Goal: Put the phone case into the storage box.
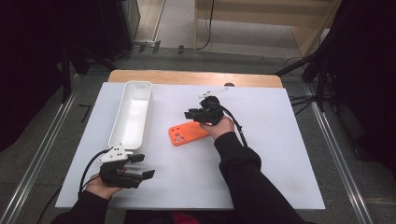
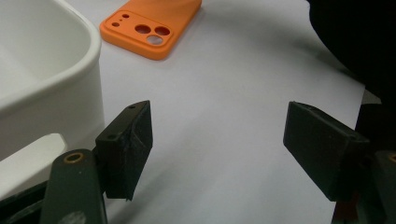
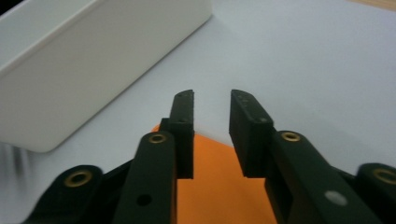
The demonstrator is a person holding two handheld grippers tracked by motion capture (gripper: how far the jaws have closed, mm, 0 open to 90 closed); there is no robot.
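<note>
An orange phone case (image 1: 187, 134) lies flat on the white sheet, camera cutouts up, just right of the long white bin (image 1: 138, 84). My right gripper (image 1: 191, 113) hovers low over the case's far end, pointing left toward the bin. In the right gripper view the jaws (image 3: 212, 105) stand a narrow gap apart, the orange case (image 3: 219, 186) beneath them and the pads touching nothing I can see. My left gripper (image 1: 143, 166) rests near the front left of the sheet. Its jaws (image 2: 217, 149) stand wide apart over bare sheet, with the case (image 2: 149, 28) farther off.
The white bin (image 2: 46, 70) sits close on the left gripper's left and looks empty; its long wall (image 3: 93, 60) faces the right gripper. A white sheet (image 1: 280, 154) covers the wooden table (image 1: 187, 77). Dark stands and cables flank the table.
</note>
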